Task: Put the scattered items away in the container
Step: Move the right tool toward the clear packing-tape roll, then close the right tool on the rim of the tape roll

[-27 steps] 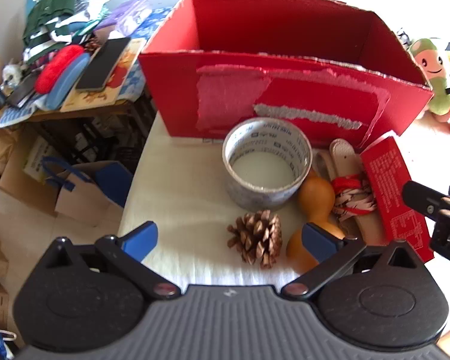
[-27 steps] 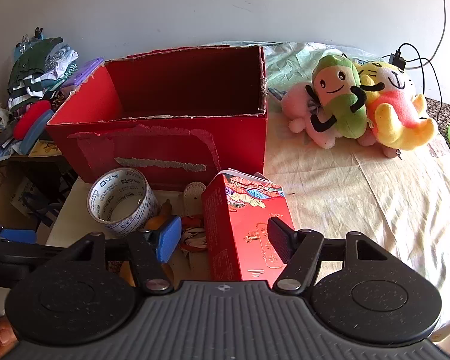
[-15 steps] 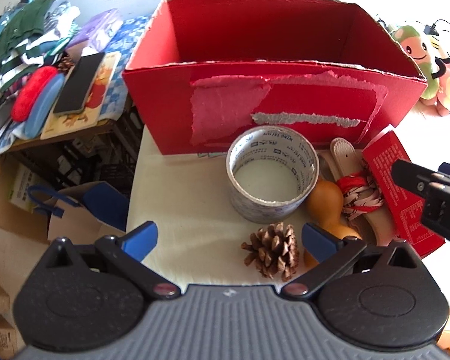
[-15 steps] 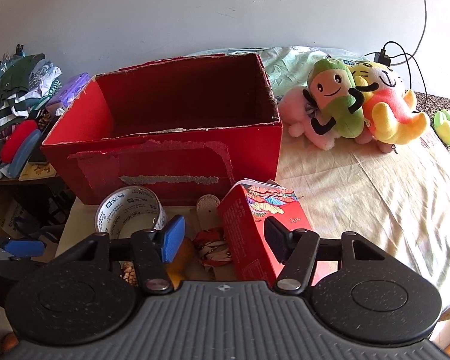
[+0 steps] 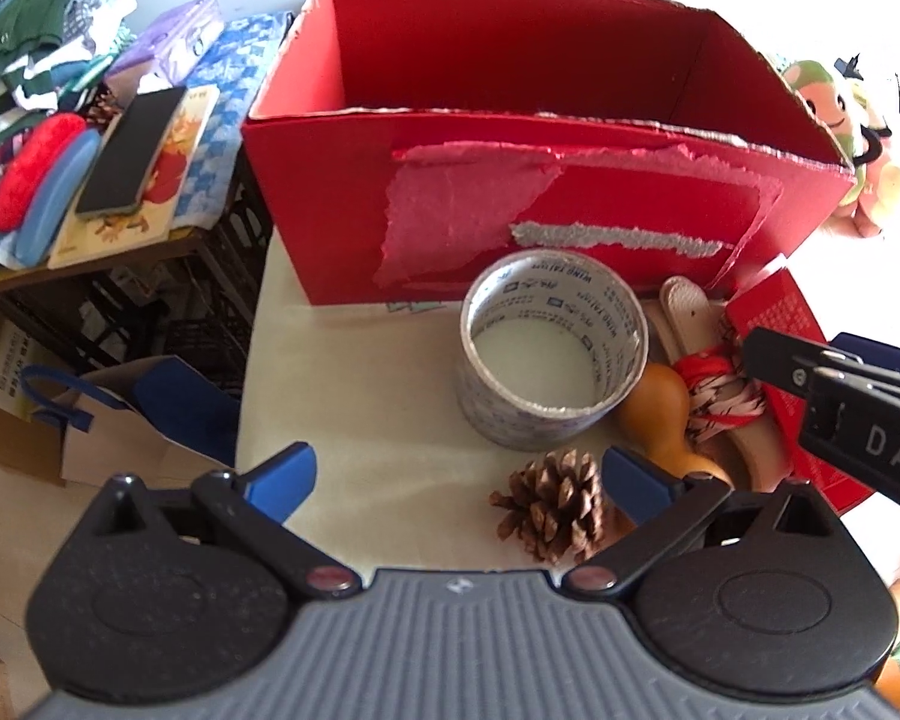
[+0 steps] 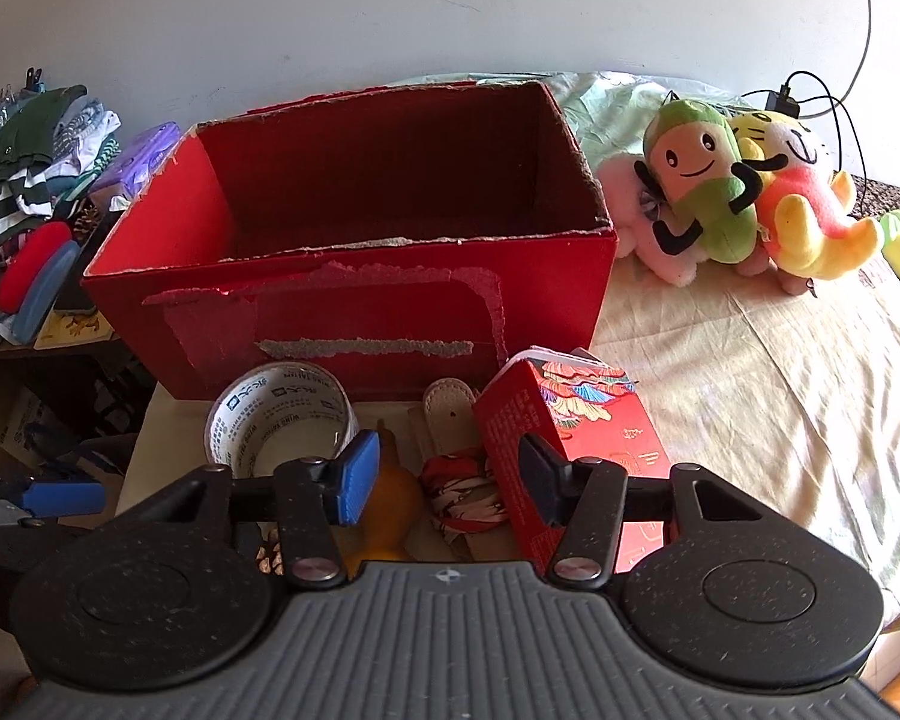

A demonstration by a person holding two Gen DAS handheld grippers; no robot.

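Observation:
The red cardboard box [image 5: 540,180] [image 6: 354,276] stands open-topped at the back of the cloth-covered surface. In front of it lie a tape roll [image 5: 552,348] [image 6: 282,414], a pine cone [image 5: 555,507], an orange gourd [image 5: 660,414] [image 6: 390,498], a red-and-white cord bundle [image 5: 720,390] [image 6: 462,492], a pale leather strap [image 5: 684,306] [image 6: 450,414] and a red printed packet [image 5: 780,312] [image 6: 570,420]. My left gripper [image 5: 459,474] is open, low before the tape roll and pine cone, holding nothing. My right gripper [image 6: 447,477] is open above the cord bundle, its right finger in front of the packet.
Plush toys [image 6: 744,204] sit on the bedsheet to the right of the box. A cluttered side table [image 5: 90,180] with clothes, a phone and books stands on the left, a paper bag [image 5: 126,414] on the floor below it. A charger cable [image 6: 834,108] runs along the wall.
My right gripper has moved left from the packet toward the cord bundle, and its fingers have narrowed a little. My left gripper has shifted slightly left and stays open.

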